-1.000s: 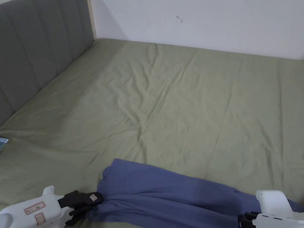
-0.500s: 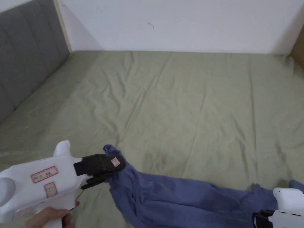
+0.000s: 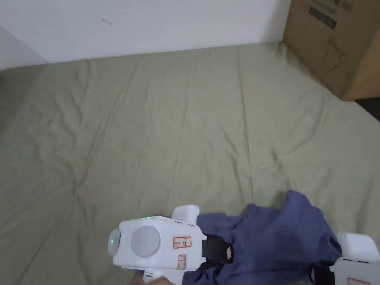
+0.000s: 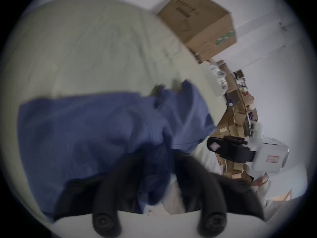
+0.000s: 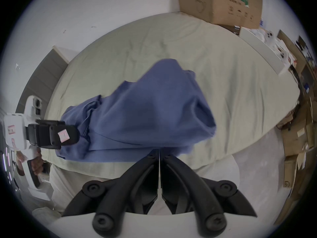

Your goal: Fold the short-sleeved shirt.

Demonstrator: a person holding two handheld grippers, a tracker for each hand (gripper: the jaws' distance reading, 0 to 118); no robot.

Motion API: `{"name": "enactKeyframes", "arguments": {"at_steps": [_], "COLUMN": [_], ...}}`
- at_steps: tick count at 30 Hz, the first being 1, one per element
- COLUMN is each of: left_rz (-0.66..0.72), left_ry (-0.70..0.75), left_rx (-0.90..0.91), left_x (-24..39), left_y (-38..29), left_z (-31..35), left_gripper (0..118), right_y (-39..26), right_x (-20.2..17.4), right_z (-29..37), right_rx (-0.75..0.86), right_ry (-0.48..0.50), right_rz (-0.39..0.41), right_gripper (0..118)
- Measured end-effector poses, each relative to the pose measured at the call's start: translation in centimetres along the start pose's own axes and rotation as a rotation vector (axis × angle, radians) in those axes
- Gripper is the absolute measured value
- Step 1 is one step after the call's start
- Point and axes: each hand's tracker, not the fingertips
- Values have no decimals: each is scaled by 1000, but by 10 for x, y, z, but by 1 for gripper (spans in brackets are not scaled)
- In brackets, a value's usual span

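shirt: blue short-sleeved shirt (image 3: pixel 282 233), bunched at near edge of the green bedsheet (image 3: pixel 167 130), strung between both tools
left gripper (image 3: pixel 222 256): jaws closed on shirt's left end, cloth bunched between them
right gripper (image 5: pixel 159 153): jaws pressed together, pinching the shirt's near edge; cloth mounds away from the tips
background: cardboard box (image 3: pixel 334 41) at far right corner of the bed

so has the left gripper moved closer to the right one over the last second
Yes. In the head view the left gripper has swung toward the right gripper, bunching the blue shirt that was stretched between them on the green sheet.
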Motion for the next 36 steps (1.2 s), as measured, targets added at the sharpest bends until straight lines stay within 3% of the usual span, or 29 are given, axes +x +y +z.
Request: {"name": "enactKeyframes", "arguments": {"at_steps": [1, 2, 4, 6, 9, 10, 11, 12, 13, 14, 17, 21, 23, 25, 32, 33, 35, 36], "left_rz": [37, 95, 178, 194, 130, 112, 104, 103, 110, 141, 139, 129, 85, 7, 47, 85, 174, 216], "left_ry": [-33, -84, -170, -160, -170, -170, -150, -122, -110, -57, -55, -155, -105, -53, -130, -157, -222, -238], "left_rx": [12, 35, 85, 114, 220, 238, 249, 253, 247, 203, 107, -19, -98, -103, 23, 64, 134, 169], "left_x": [-7, -13, -19, -14, -16, -16, -19, -23, -25, -25, -30, -16, -2, 6, 1, -8, -30, -43], "left_y": [-3, -6, -7, -3, -6, -7, -9, -11, -13, -13, -21, -34, -40, -43, -36, -34, -33, -35], "left_z": [-2, 5, 21, 49, 84, 91, 94, 93, 90, 78, 48, 5, -14, -19, 34, 50, 80, 94], "left_gripper": [58, 73, 95, 109, 108, 102, 86, 55, 5, 2, 1, 1, 1, 1, 4, 14, 60, 74], "right_y": [-2, -3, -4, -3, -2, -1, 0, 2, 3, 4, 5, 3, 2, 0, 0, 1, 3, 3], "right_x": [3, 6, 7, 5, -9, -14, -19, -24, -28, -32, -38, -42, -41, -39, -25, -25, -28, -34], "right_z": [1, 1, 2, 4, 8, 8, 9, 9, 9, 9, 7, 6, 4, 3, 3, 3, 3, 5], "right_rx": [0, -3, -8, -22, -13, -8, -3, 6, 13, 17, 20, 13, -1, -8, -8, -6, -2, -2], "right_ry": [-3, -7, -9, -9, 12, 13, 16, 23, 31, 46, 69, 69, 70, 58, 39, 39, 40, 42], "right_rz": [-6, -14, -27, -39, -3, 11, 25, 30, 33, 34, 40, 57, 56, 56, 70, 70, 70, 74], "right_gripper": [2, 2, 2, 2, 2, 2, 2, 2, 2, 2, 2, 2, 2, 2, 1, 2, 2, 2]}}
